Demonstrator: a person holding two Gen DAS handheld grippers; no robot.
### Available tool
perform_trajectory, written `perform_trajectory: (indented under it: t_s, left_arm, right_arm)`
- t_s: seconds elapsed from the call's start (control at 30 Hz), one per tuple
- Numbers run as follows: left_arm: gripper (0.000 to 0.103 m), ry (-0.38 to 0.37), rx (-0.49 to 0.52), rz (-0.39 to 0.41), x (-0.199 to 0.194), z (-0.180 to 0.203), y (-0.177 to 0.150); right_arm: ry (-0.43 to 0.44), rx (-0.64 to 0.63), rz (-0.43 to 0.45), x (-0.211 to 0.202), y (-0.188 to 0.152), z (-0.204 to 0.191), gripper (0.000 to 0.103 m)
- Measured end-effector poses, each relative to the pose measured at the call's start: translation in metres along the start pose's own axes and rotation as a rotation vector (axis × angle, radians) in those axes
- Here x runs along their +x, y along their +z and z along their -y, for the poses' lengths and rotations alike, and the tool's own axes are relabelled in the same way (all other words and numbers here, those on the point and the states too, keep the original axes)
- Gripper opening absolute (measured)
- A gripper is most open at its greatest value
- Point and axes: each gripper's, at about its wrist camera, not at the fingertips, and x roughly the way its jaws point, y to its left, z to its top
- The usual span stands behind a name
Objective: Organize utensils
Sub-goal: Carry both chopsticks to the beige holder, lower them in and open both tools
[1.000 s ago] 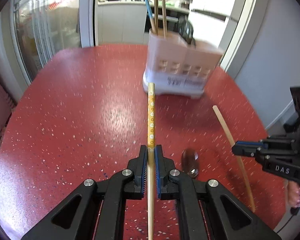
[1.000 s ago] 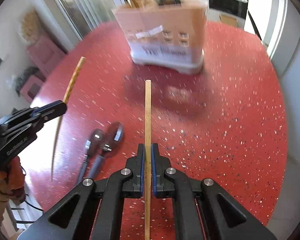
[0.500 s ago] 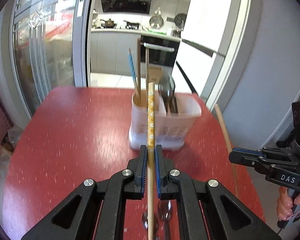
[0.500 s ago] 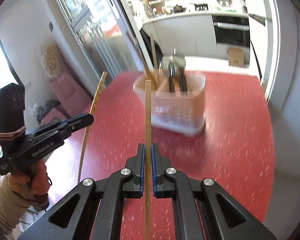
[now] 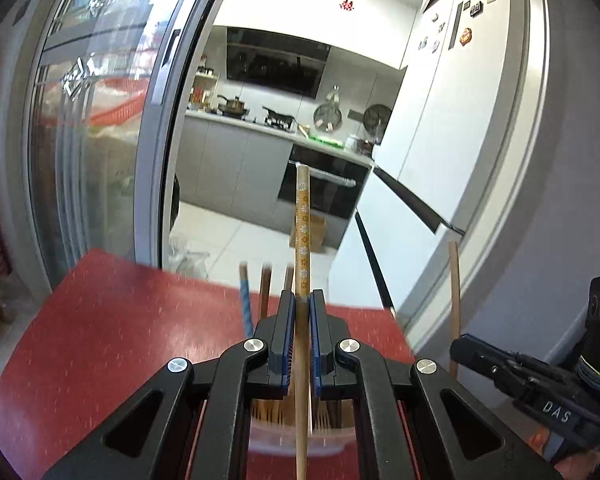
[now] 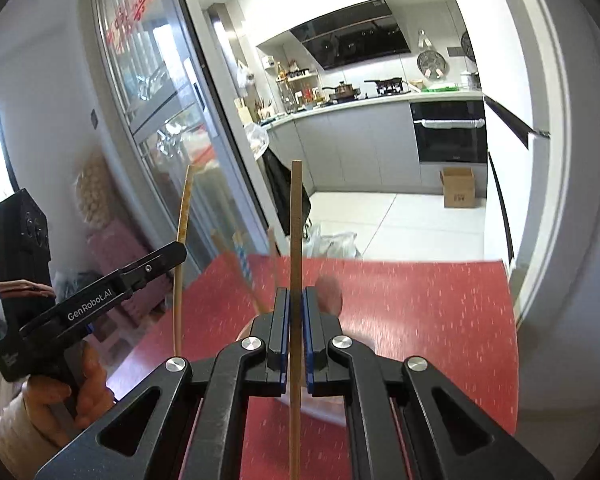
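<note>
My left gripper (image 5: 300,300) is shut on a yellow flower-patterned chopstick (image 5: 302,224), held upright above the white utensil holder (image 5: 296,438), which shows just below the jaws. My right gripper (image 6: 295,296) is shut on a plain wooden chopstick (image 6: 296,216), also upright over the holder (image 6: 328,404). Blue and wooden chopsticks (image 5: 245,300) stand in the holder. The right gripper shows at the right of the left wrist view (image 5: 456,350). The left gripper shows at the left of the right wrist view (image 6: 178,254).
The red speckled table (image 5: 120,340) lies below, its far edge near a glass sliding door (image 5: 100,140). A white wall (image 6: 560,200) stands at the right. The kitchen lies beyond.
Both grippers have tilted up and moved in over the holder with their chopsticks. The holder has slid from mid-frame to under the jaws. The spoons on the table are out of view.
</note>
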Motion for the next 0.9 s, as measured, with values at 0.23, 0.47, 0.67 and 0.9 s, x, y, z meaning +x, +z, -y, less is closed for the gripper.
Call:
perform_trajectory:
  t_s: [0.23,0.47,0.67,0.9]
  left_arm:
    - [0.036,0.032,-0.013,0.053,0.034,0.000,0.011]
    - [0.036,0.039,-0.020,0.108,0.063,-0.004,0.014]
    - [0.036,0.047,-0.011,0.154,0.078,-0.005,0.006]
    - [0.036,0.081,0.029,0.182,0.078,-0.004,-0.013]
  right_arm:
    - [-0.002,0.025,0.050,0.038,0.022,0.015,0.006]
    - [-0.025,-0.001,0.078,0.067,0.029,0.019,0.006]
    - [-0.083,-0.084,0.133,0.084,0.027,0.014,0.006]
    - [-0.095,-0.174,0.164,0.099,0.006,0.006,0.006]
